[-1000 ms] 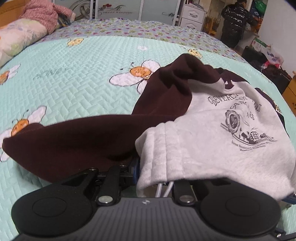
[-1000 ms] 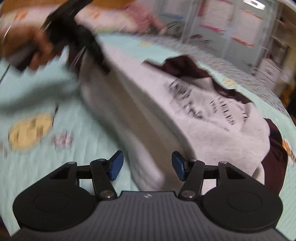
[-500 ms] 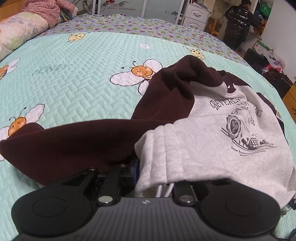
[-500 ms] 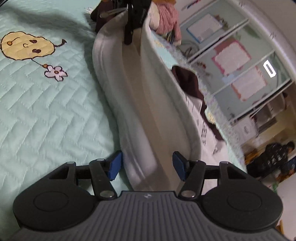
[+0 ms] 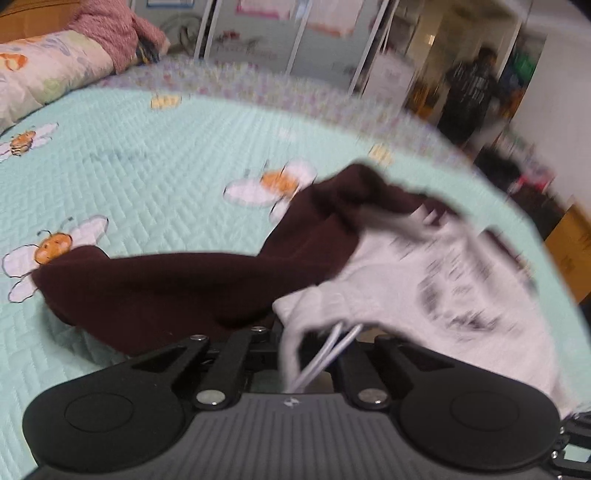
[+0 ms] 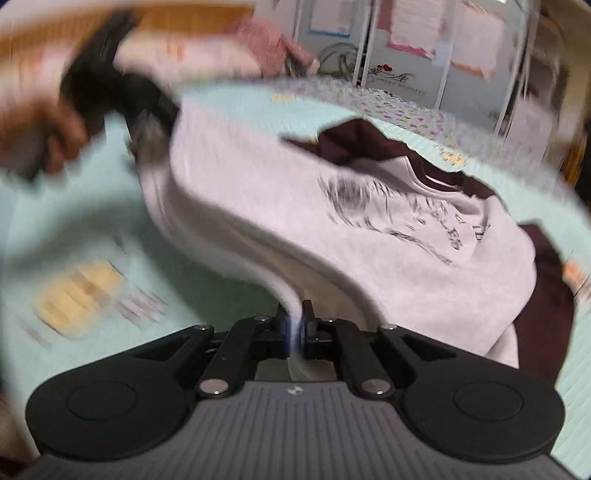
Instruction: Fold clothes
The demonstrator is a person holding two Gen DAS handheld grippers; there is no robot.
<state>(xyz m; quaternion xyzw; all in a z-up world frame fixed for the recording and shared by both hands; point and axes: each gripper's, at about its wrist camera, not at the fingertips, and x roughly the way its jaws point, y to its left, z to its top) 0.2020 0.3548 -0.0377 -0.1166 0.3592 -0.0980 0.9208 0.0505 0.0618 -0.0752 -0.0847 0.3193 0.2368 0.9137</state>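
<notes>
You are looking at a grey sweatshirt [image 6: 332, 206] with dark maroon sleeves and a black chest print, filling the frame's centre. It is lying crumpled, its hem lifting toward the lower centre, one maroon sleeve [image 5: 177, 291] stretching left.

Mint quilted bedspread [image 5: 155, 177] with bee prints across the frame; floral pillow [image 5: 40, 74] and pink knit garment [image 5: 110, 33] upper left; blurred standing person [image 5: 469, 92] upper right.

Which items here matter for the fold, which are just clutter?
In play:
- grey and maroon sweatshirt
- left hand-held gripper
- right hand-held gripper

Lying about:
- pink garment
- pillow
- bee quilt
- bystander
</notes>
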